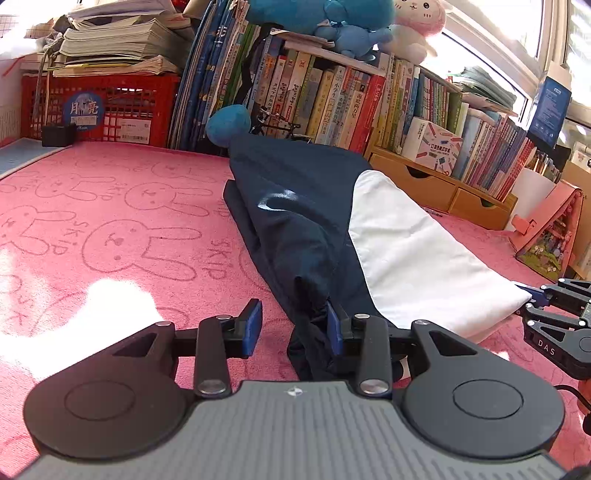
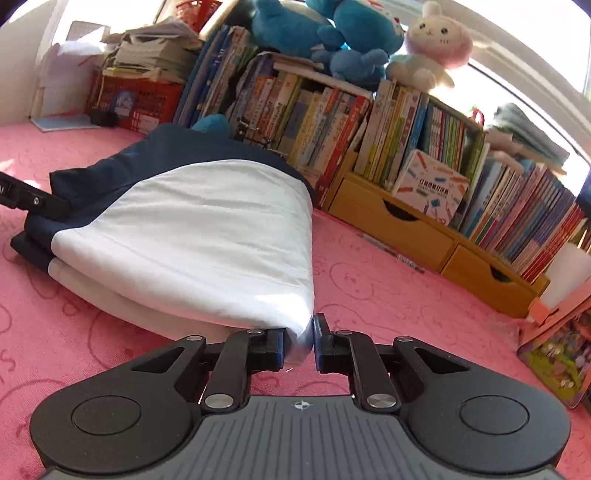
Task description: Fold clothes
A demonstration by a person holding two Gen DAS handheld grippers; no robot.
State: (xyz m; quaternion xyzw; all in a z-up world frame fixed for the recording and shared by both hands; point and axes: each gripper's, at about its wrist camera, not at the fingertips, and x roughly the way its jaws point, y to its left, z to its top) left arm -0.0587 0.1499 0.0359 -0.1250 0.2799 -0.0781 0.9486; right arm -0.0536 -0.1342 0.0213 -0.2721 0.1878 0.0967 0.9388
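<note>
Folded navy-and-white garment (image 2: 207, 236)

My left-hand camera sits just behind my left gripper (image 1: 293, 325), low over the pink mat (image 1: 110, 240), looking forward and slightly down along the fingers at the near end of the navy and white garment (image 1: 314, 229). My right-hand camera looks the same way from behind my right gripper (image 2: 300, 341), close to the garment's white corner. Both views share the garment, the bookshelf (image 1: 332, 107) beyond and the plush toys (image 2: 332, 33) on it, and my right gripper shows at the left view's right edge.
</note>
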